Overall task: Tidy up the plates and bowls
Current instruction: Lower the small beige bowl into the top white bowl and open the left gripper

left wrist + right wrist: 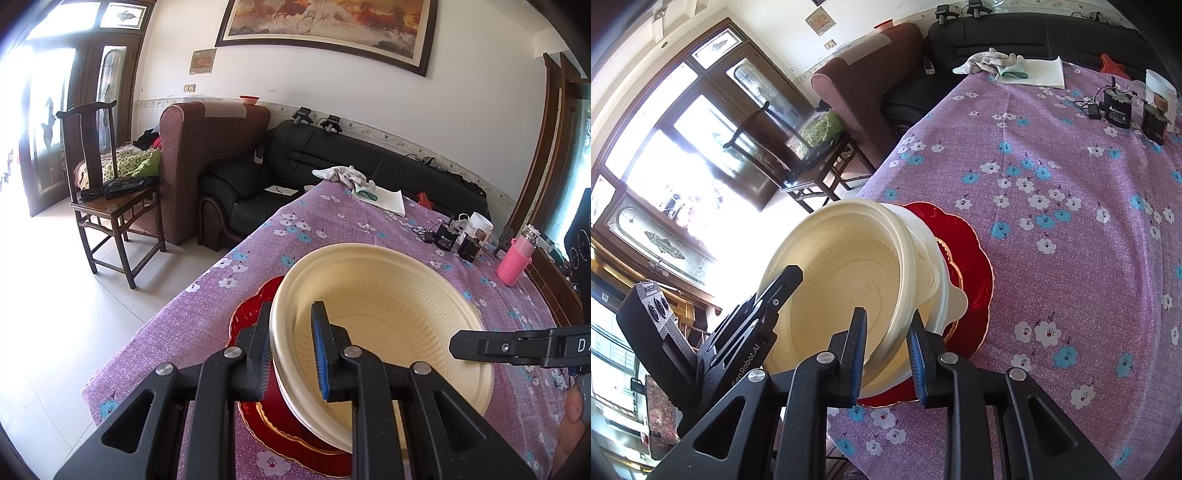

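Both grippers pinch the cream bowl's (380, 306) rim — left gripper (291, 354) and right gripper (884, 354) on opposite sides — with the red plate (975, 266) directly beneath.

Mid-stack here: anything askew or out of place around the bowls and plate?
Yes. The cream bowls sit tilted, not flat, over the red plate. The left gripper and right gripper each straddle the rim. The plate lies close to the table edge. Nothing looks spilled or broken.
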Action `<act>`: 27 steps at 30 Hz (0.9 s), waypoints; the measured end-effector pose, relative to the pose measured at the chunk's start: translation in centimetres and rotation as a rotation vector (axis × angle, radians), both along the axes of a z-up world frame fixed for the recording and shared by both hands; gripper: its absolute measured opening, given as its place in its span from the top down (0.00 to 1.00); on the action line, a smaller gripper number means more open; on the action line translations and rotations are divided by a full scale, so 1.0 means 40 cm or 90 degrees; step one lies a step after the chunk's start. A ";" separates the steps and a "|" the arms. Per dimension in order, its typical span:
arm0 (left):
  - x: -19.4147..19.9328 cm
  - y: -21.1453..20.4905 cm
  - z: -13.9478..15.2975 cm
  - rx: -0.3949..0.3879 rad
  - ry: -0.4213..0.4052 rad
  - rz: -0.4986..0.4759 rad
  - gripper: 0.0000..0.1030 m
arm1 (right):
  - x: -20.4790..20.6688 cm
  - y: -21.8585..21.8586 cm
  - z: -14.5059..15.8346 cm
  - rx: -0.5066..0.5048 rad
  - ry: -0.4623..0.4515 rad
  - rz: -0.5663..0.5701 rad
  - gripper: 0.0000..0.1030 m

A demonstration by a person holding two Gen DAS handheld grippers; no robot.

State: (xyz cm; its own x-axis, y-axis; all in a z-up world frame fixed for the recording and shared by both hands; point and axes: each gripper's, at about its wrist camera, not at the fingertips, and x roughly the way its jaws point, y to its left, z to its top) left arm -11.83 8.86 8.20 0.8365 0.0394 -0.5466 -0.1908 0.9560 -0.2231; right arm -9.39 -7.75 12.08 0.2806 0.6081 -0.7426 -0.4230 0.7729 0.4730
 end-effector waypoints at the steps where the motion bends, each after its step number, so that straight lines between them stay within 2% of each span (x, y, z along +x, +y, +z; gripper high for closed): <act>1: 0.001 0.000 -0.001 -0.001 0.000 0.000 0.81 | -0.001 -0.001 0.001 0.001 -0.001 0.000 0.76; 18: -0.003 0.002 -0.013 0.001 -0.004 0.001 0.78 | -0.002 -0.015 0.016 0.007 -0.012 -0.003 0.74; 27: -0.005 0.002 -0.010 0.002 -0.004 -0.001 0.70 | 0.003 -0.042 0.018 0.015 -0.017 -0.015 0.73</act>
